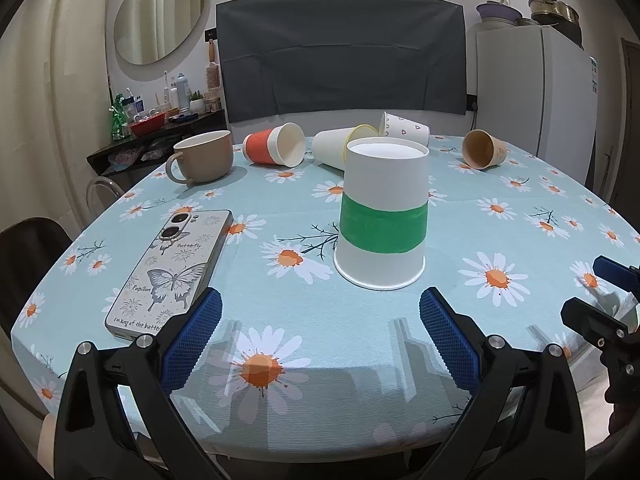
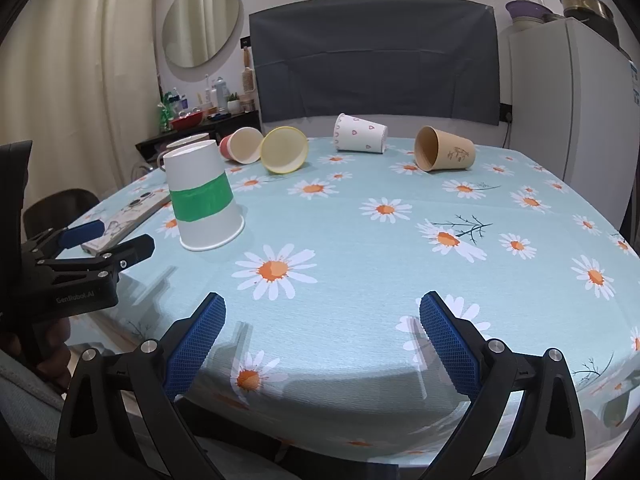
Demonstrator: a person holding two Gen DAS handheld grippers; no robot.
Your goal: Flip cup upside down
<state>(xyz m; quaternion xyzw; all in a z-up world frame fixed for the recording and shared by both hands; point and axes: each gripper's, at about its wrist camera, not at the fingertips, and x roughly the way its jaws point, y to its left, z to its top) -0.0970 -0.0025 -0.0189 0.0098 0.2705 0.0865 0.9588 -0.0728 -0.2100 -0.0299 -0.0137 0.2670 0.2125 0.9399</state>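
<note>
- The table (image 1: pixel 500 184), under a daisy-print cloth, has its near edge running just below both tongs; bare cloth lies between the pads and the cup.
- The green-banded cup (image 1: pixel 382 216) stands mouth-down, base up, long axis vertical, just ahead of the left gripper (image 1: pixel 320 312) and ahead-left of the right gripper (image 2: pixel 322 316).
- Both tongs are spread wide, gripping nothing.
- A phone (image 1: pixel 172 268) lies beside the left tong's left pad.
- Far beyond, a mug (image 1: pixel 202 156) stands upright; its contents cannot be seen.
- Four paper cups lie on their sides: orange (image 1: pixel 274 145), yellow-rimmed (image 2: pixel 285 149), heart-print (image 2: pixel 360 133), brown (image 2: pixel 444 149), their visible mouths showing nothing inside.
</note>
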